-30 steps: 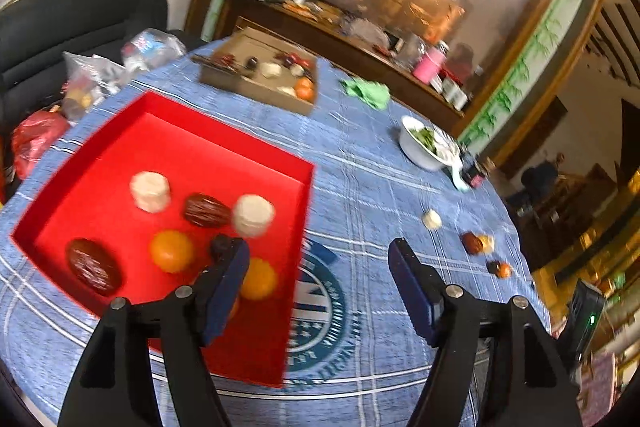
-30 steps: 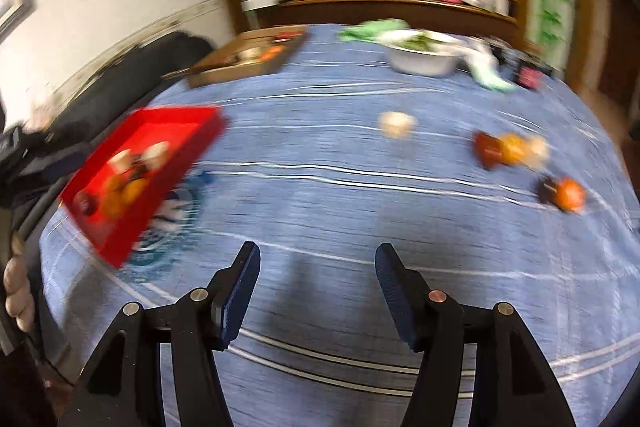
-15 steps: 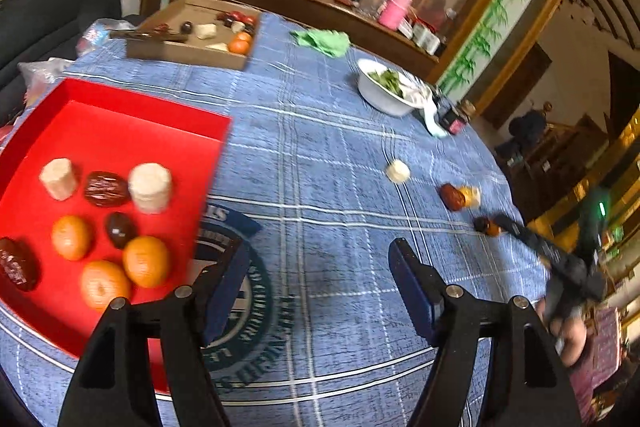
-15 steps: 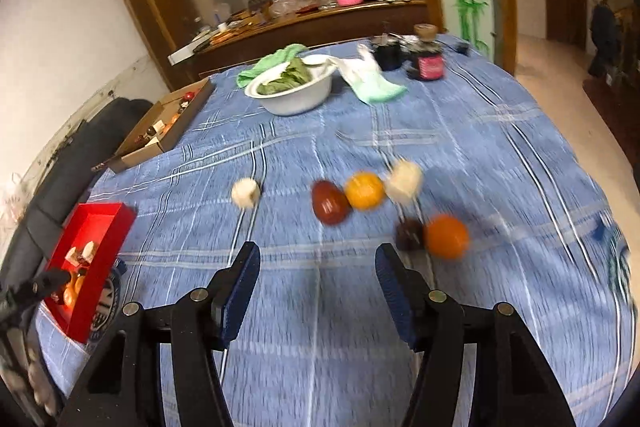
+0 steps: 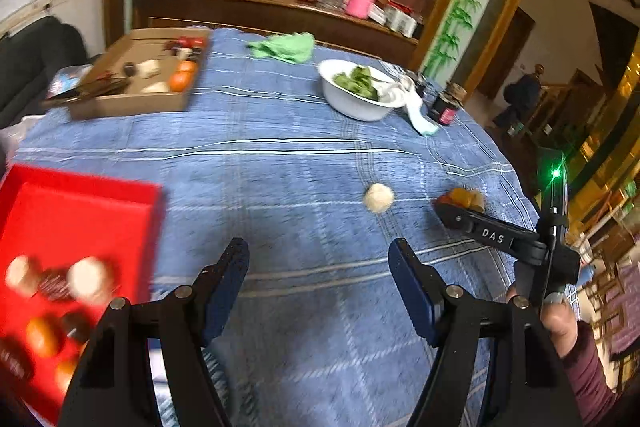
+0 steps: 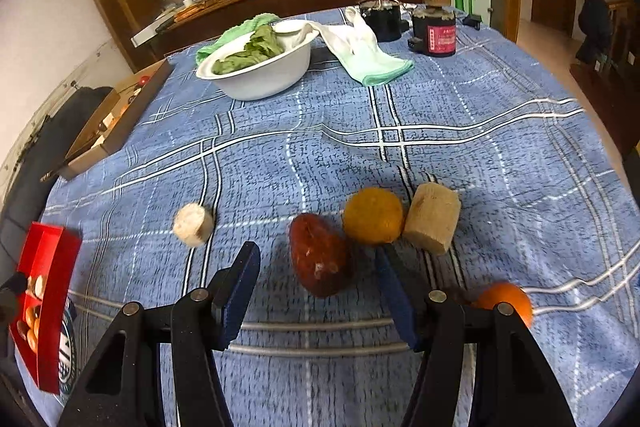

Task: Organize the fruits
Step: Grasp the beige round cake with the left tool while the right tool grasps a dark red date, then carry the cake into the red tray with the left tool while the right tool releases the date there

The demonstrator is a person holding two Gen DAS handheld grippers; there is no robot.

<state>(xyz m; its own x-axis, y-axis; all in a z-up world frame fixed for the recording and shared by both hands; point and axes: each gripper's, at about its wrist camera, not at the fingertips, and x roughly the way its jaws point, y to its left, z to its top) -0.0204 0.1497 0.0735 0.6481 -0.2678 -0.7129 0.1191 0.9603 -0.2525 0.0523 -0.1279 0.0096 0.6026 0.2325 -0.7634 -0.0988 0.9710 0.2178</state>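
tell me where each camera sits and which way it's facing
Left wrist: sits on the left gripper, looking down and across the blue tablecloth toward the white bowl; the red tray is at its left, and the right gripper and the hand holding it at its right.
Right wrist: sits on the right gripper, tilted down at the brown date between its open, closing fingers; no hand is visible.
Shared: bowl, tray, cardboard box, pale round piece.
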